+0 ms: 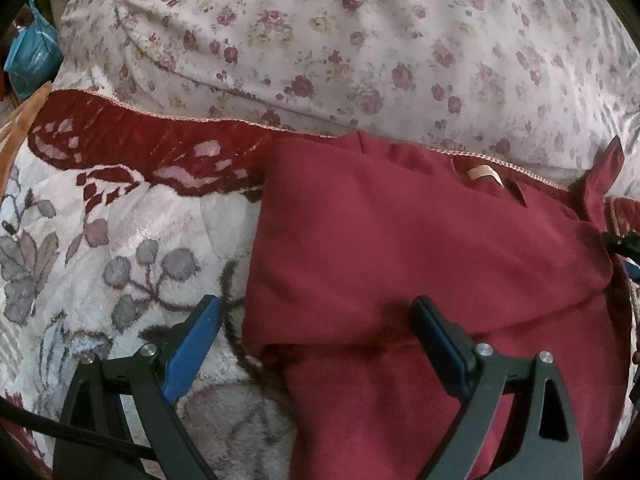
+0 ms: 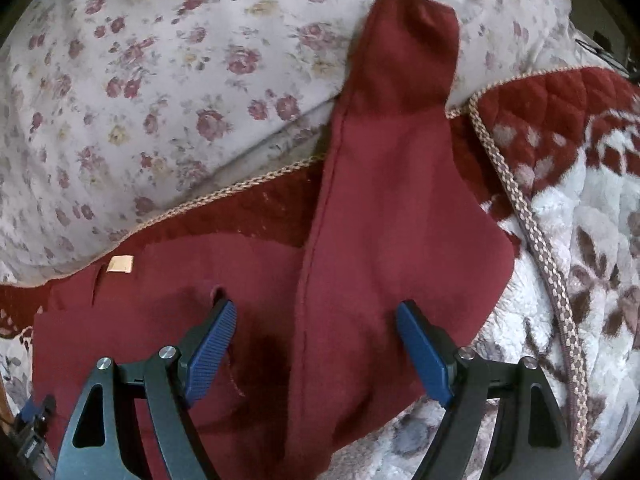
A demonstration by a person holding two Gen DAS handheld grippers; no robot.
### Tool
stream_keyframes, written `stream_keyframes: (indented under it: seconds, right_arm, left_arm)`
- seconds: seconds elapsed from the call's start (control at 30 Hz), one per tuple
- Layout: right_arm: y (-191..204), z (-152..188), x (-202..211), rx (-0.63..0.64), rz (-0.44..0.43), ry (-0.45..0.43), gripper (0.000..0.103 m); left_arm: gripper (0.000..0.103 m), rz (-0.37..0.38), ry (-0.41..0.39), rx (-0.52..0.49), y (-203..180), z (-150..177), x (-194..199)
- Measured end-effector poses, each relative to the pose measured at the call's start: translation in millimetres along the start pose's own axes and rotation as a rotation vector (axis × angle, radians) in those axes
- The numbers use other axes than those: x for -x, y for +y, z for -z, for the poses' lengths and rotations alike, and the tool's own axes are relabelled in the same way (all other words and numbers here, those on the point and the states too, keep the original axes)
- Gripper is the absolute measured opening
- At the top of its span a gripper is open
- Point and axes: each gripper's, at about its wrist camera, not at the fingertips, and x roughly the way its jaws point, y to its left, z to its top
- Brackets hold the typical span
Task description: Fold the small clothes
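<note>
While a plush blanket [image 1: 120,240] with grey leaves and a dark red border fills the lower left, a rose-print sheet [image 1: 360,40] spans the top. Only the left wrist view shows a blue bag [image 1: 32,56] upper left. Centre-right lies the dark red garment [image 1: 400,240], partly folded, tan label showing; the right wrist view shows its sleeve [image 2: 408,60] reaching upward. Left gripper [image 1: 316,316] and right gripper [image 2: 316,320] hover, jaws wide, empty.

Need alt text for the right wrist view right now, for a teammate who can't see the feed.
A dark red garment lies on a plush floral blanket, one sleeve-like part stretching up onto a rose-print sheet. The right gripper sits over it, blue pads wide open, holding nothing. A tan label shows at the left.
</note>
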Motion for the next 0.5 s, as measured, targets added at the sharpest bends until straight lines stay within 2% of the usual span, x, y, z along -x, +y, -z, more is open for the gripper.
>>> stream_keyframes:
  seconds: [0.23,0.37,0.5]
  right_arm:
    - [8.0,-11.6,-0.2,0.043,0.052,-0.049,0.086]
    - [12.8,-34.1,-11.8,0.082,0.091,-0.049,0.086]
    - [1.3,-65.1,-21.3,0.039,0.098,-0.065,0.086]
  left_arm:
    - [0.094,-0.006,-0.001,0.001,-1.0,-2.3,-0.7]
    - [0.094,-0.009,-0.007,-0.005,-1.2,-4.8,-0.1]
    - [0.094,-0.001,-0.007,-0.003,1.0,-8.4,1.1]
